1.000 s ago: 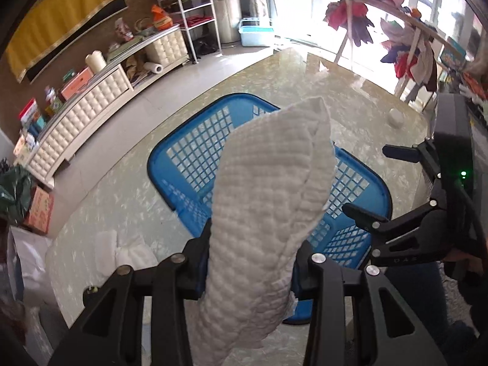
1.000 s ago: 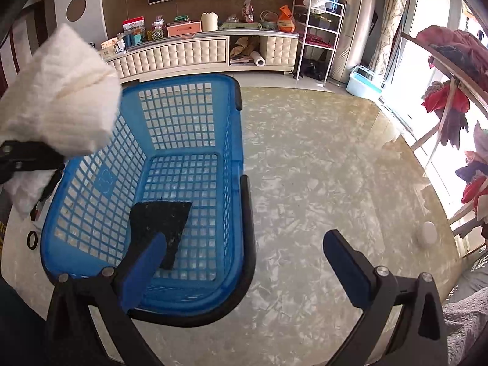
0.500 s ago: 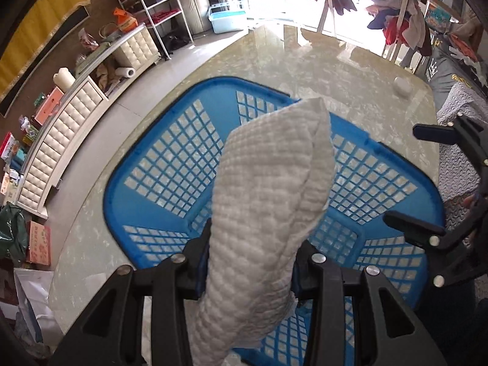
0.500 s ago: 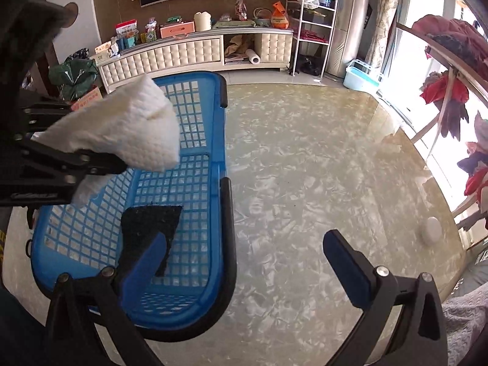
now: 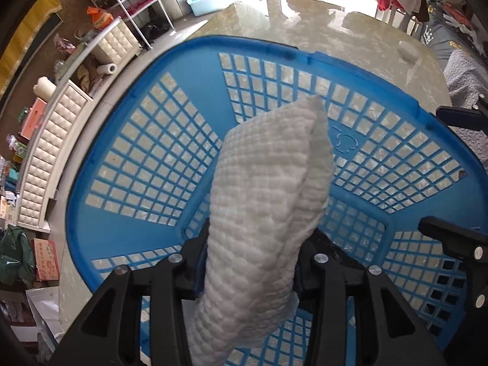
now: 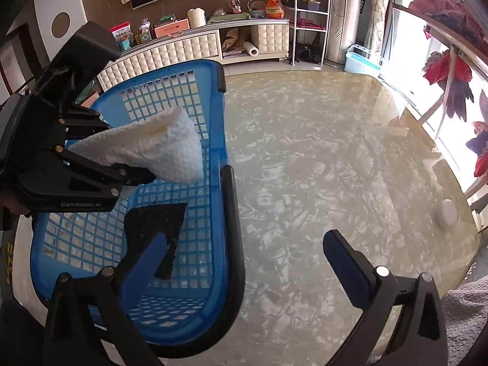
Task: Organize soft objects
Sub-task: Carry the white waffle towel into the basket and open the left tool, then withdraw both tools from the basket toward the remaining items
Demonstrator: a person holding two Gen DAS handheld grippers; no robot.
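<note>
My left gripper [image 5: 248, 259] is shut on a white waffle-textured cloth [image 5: 265, 213] and holds it above the inside of the blue lattice basket [image 5: 128, 164]. In the right wrist view the cloth [image 6: 152, 149] hangs over the basket [image 6: 213, 85] from the left gripper [image 6: 137, 177]. A black cloth [image 6: 158, 228] lies flat on the basket floor. My right gripper [image 6: 244, 256] is open and empty, with its left finger over the basket's near right rim and its right finger over the table.
The basket stands on a glossy marble-pattern table [image 6: 320, 167]. A small white round object [image 6: 446, 213] lies near the table's right edge. A clothes rack [image 6: 451, 70] stands beyond the table on the right. A white cabinet [image 6: 183, 52] lines the far wall.
My left gripper has moved forward and down with the white cloth, from beside the basket to over its inside. The right gripper has stayed open in about the same place.
</note>
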